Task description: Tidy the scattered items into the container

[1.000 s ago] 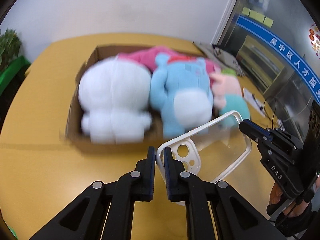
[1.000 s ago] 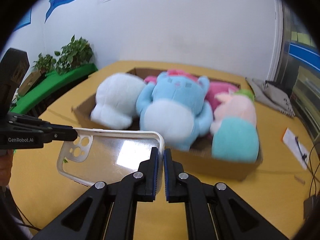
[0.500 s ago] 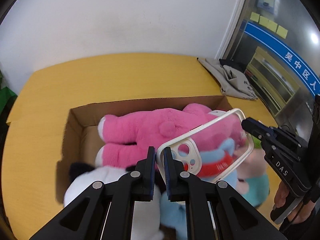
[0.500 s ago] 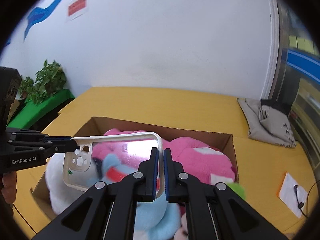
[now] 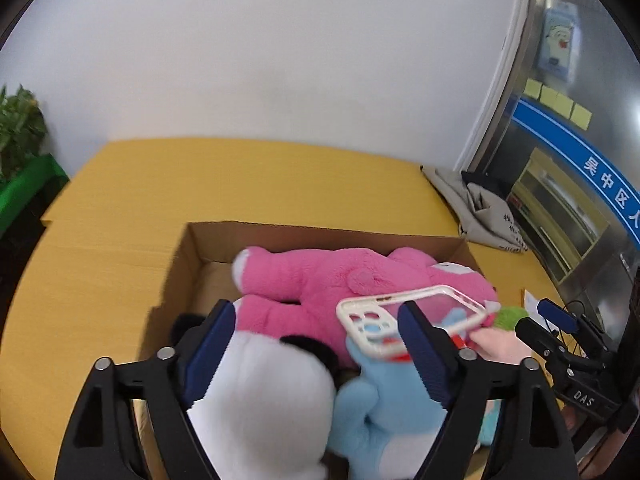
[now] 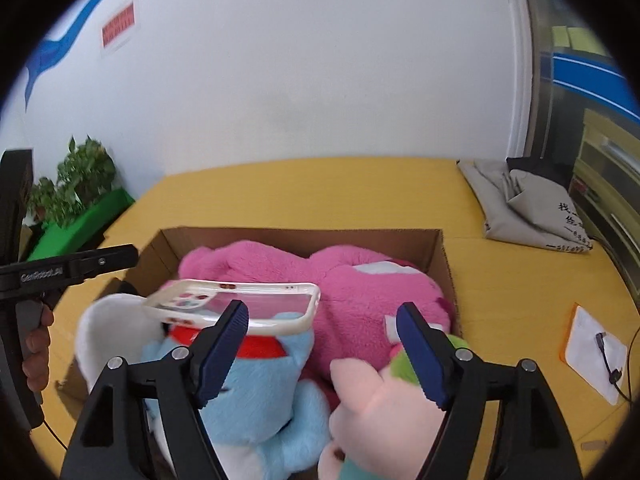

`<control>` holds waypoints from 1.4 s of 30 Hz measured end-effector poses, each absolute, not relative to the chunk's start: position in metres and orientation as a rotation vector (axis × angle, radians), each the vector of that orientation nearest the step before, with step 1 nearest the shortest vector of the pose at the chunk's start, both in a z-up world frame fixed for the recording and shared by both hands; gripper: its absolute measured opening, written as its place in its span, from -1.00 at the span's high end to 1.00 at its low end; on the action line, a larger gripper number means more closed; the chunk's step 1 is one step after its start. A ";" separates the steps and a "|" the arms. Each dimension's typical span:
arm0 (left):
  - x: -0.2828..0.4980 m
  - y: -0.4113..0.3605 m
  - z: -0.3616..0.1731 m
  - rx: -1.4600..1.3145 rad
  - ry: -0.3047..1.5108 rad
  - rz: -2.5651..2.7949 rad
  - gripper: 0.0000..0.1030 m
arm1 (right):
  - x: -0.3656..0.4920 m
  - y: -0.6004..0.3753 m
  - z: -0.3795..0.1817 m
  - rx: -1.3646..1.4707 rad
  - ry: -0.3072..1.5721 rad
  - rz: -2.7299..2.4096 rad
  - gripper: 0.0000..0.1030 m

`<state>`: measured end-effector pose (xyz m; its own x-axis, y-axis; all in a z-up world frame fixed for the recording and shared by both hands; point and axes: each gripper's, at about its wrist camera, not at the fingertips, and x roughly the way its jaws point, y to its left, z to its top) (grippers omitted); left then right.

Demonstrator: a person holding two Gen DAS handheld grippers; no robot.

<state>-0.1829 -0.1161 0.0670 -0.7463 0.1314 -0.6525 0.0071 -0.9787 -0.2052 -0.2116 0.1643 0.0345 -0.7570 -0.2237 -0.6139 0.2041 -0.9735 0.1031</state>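
From the left wrist, the left tongs [image 5: 316, 344] are opening, nothing between their pads; the phone case [image 5: 416, 320] sits free over the plush toys [image 5: 320, 280] in the cardboard box [image 5: 320, 236] on the yellow bench [image 5: 240, 184].

From the right wrist, the right tongs [image 6: 322, 350] are opening too, their pads off the case [image 6: 236, 304], which lies tilted above the blue plush [image 6: 256, 392], left of the pink one [image 6: 360, 292].
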 end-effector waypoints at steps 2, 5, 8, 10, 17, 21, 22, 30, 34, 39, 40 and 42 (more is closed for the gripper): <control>-0.144 -0.111 0.075 -1.032 -0.264 2.902 -0.98 | -0.189 0.163 0.043 0.938 -0.008 -2.756 -0.49; -0.101 -0.100 0.078 -0.986 -0.188 2.939 -0.99 | -0.152 0.158 0.045 0.923 0.040 -2.764 -0.49; -0.059 -0.087 0.073 -0.966 -0.131 2.969 -0.99 | -0.118 0.151 0.041 0.924 0.074 -2.774 -0.49; -0.041 -0.081 0.068 -0.966 -0.123 2.975 -0.99 | -0.101 0.147 0.040 0.919 0.079 -2.774 -0.49; 0.001 -0.079 0.061 -0.964 -0.169 2.964 -0.99 | -0.056 0.143 0.042 0.903 0.099 -2.807 -0.49; 0.013 -0.080 0.062 -0.956 -0.196 2.962 -0.99 | -0.045 0.143 0.044 0.900 0.101 -2.817 -0.49; 0.015 -0.080 0.062 -0.953 -0.197 2.963 -0.99 | -0.043 0.142 0.044 0.899 0.101 -2.819 -0.49; 0.023 -0.074 0.062 -0.946 -0.190 2.955 -0.99 | -0.030 0.141 0.044 0.894 0.115 -2.831 -0.49; 0.024 -0.072 0.061 -0.949 -0.189 2.952 -0.99 | -0.028 0.141 0.042 0.901 0.115 -2.831 -0.49; 0.027 -0.072 0.060 -0.944 -0.190 2.955 -0.99 | -0.028 0.140 0.042 0.900 0.116 -2.831 -0.49; 0.026 -0.072 0.060 -0.945 -0.191 2.956 -0.99 | -0.027 0.140 0.042 0.899 0.116 -2.833 -0.49; 0.026 -0.072 0.059 -0.951 -0.187 2.955 -0.99 | -0.028 0.140 0.041 0.900 0.116 -2.833 -0.49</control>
<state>0.0264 -0.0723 0.0595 -0.8127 0.0670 -0.5789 0.0067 -0.9922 -0.1242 -0.0276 0.1402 0.0413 -0.8044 -0.1343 -0.5788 0.1811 -0.9832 -0.0237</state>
